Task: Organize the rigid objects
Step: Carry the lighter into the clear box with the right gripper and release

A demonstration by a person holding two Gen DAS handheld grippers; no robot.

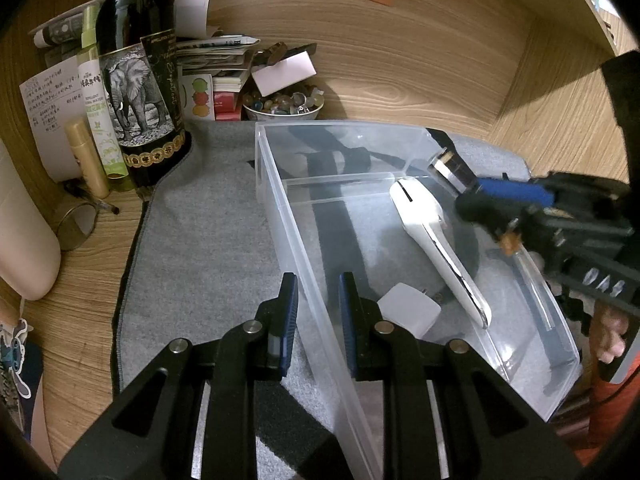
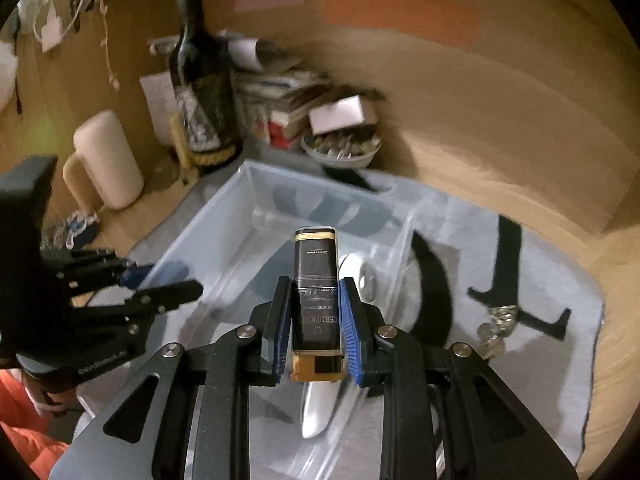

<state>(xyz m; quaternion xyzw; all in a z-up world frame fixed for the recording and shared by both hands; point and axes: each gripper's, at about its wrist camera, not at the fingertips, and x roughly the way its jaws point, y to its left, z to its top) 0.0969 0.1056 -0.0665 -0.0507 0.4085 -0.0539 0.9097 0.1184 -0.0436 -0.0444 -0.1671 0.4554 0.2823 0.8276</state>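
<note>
A clear plastic bin with a cross divider stands on a grey mat. My left gripper is shut on the bin's near left wall, one finger inside and one outside. My right gripper is shut on a small black-and-gold flat bottle, held over the bin's near compartment; from the left wrist view the bottle hangs above the bin's right wall. Inside the bin lie a white and silver tool and a small white plug cube.
A dark wine bottle, a spray bottle, a bowl of stones and stacked books crowd the far left corner. A cream cylinder stands at the left. A crumpled metallic object lies on the mat right of the bin. Wooden walls enclose the back and right.
</note>
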